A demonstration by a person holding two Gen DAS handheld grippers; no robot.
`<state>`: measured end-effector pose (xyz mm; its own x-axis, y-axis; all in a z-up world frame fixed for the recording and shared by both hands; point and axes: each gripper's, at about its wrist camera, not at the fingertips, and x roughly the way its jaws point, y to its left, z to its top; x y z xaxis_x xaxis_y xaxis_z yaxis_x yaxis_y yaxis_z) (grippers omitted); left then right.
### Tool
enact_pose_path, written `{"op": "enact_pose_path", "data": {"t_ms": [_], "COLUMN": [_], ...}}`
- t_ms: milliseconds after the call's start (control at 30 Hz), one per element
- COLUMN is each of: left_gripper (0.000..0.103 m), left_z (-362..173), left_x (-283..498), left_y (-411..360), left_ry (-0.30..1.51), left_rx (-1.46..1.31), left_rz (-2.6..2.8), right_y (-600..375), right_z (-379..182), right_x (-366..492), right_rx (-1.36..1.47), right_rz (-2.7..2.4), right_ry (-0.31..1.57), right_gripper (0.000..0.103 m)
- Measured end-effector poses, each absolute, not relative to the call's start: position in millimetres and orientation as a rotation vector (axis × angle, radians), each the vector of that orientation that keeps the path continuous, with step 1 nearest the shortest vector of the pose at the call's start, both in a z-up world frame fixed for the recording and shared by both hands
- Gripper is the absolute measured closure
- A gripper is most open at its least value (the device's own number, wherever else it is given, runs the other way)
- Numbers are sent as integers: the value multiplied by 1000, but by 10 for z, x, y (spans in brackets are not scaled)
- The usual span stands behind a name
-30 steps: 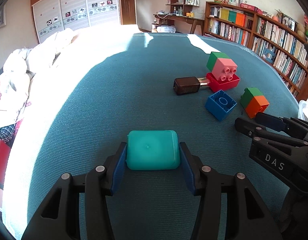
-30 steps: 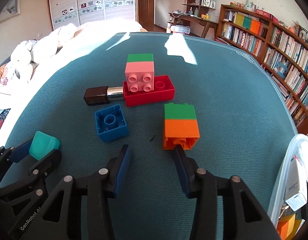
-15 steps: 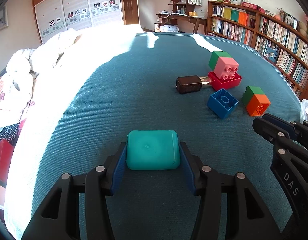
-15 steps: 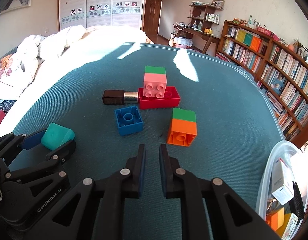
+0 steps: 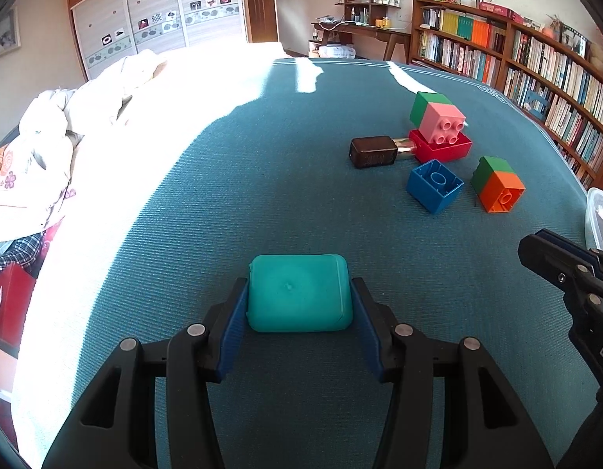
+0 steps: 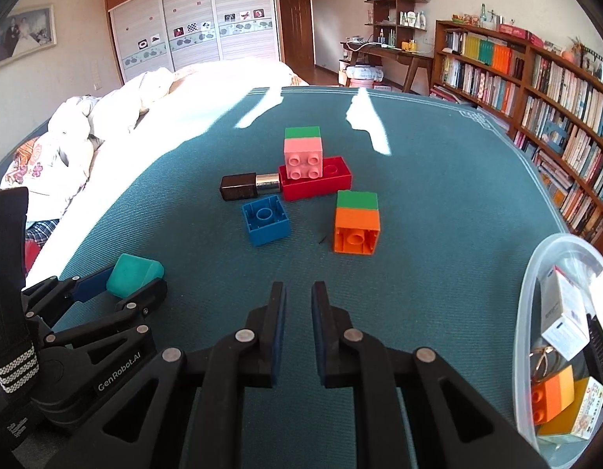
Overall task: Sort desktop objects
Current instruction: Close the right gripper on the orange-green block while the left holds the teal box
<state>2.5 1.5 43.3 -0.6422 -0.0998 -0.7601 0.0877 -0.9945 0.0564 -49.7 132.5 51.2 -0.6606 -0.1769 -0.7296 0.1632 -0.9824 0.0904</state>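
My left gripper point(image 5: 299, 305) is shut on a teal plastic box point(image 5: 299, 293), held just above the teal cloth; it also shows in the right wrist view point(image 6: 131, 273). My right gripper point(image 6: 298, 301) is nearly shut with a narrow gap, empty, above the cloth, near side of the bricks. Ahead lie an orange-and-green brick point(image 6: 357, 221), a blue brick point(image 6: 265, 221), a red brick point(image 6: 317, 181) with a pink-and-green brick point(image 6: 303, 154) on it, and a dark brown lipstick-like tube point(image 6: 246, 187).
A clear plastic bin point(image 6: 536, 312) at the right holds small boxes and an orange brick. White bedding point(image 5: 86, 109) lies along the left. Bookshelves point(image 6: 536, 90) line the right wall.
My right gripper has closed from wide open to nearly shut and pulled back from the orange-and-green brick. The left gripper keeps hold of the teal box.
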Motion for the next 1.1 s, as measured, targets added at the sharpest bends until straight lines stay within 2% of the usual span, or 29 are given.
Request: {"op": "enact_pose_path", "data": {"t_ms": [133, 333, 833, 933, 1000, 1100], "left_gripper": [49, 49, 49, 49, 49, 49], "left_z": [470, 511, 526, 514, 501, 469], "left_x": [47, 53, 7, 18, 1, -30], "left_y": [-1, 31, 178, 190, 204, 222], "left_ry": [-22, -26, -48, -47, -47, -46], "left_rx": [1274, 1268, 1283, 1289, 1295, 1309], "left_rz": [-2763, -2780, -2816, -2824, -2829, -2832], "right_y": [1489, 1652, 1905, 1922, 1887, 1786], "right_z": [444, 420, 541, 578, 586, 558], "right_x": [-455, -393, -375, -566, -699, -899], "right_rx": [1225, 1240, 1169, 1198, 1212, 1244], "right_rz": [-2667, -2654, -2708, -2719, -2713, -2701], "right_ry": [-158, -261, -401, -410, -396, -359], "right_gripper": [88, 88, 87, 73, 59, 56]}}
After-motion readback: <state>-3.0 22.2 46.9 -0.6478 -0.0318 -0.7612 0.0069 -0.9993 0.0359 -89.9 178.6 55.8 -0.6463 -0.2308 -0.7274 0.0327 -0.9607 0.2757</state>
